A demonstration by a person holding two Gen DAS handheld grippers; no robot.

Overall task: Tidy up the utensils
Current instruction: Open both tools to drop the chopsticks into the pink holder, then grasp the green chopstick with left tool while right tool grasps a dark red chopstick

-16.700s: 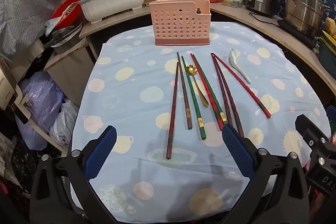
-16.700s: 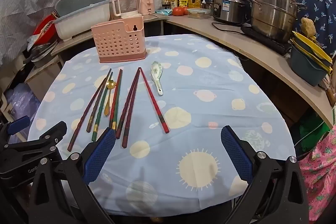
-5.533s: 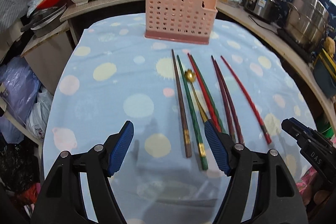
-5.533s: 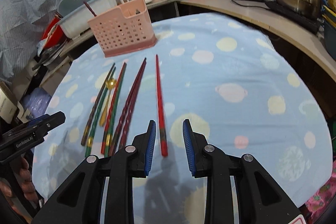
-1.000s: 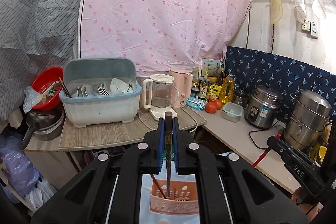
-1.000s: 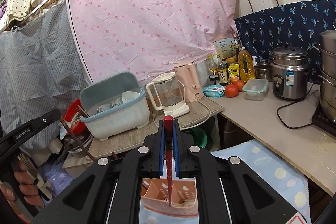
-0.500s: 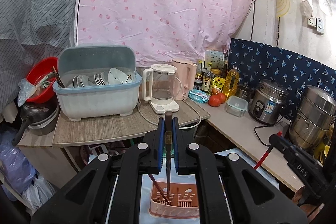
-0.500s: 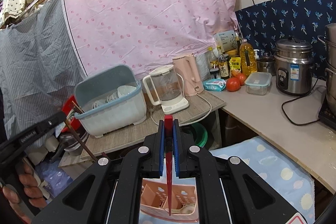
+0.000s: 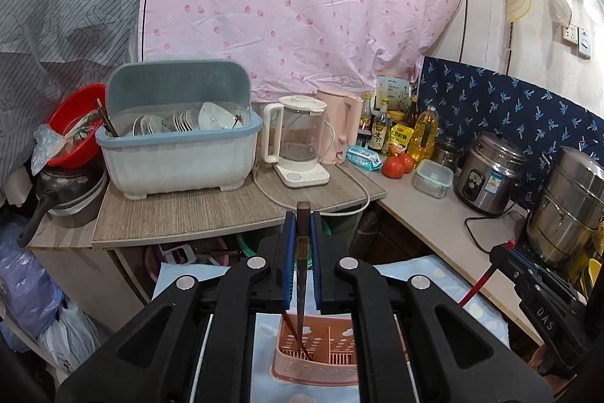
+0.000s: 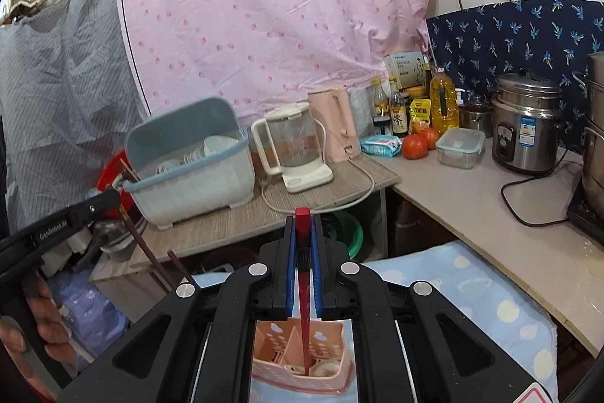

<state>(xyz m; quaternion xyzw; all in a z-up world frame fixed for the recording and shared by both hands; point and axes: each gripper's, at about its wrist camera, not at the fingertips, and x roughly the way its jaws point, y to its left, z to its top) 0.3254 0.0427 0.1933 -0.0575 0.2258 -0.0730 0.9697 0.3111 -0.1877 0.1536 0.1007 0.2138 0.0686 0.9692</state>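
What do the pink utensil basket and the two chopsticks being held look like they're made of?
Pink basket: looks like moulded plastic, matte, with uniform colour and punched slots in its walls. Dark brown chopstick: probably lacquered wood or resin, with a slight sheen and a gold emblem. Red chopstick: glossy, even red, likely lacquer or plastic; the pictures leave that open.

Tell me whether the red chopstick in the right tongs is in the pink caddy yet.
In: the red chopstick, clamped upright in the right tongs, has its tip down inside the pink caddy, beside a compartment divider.
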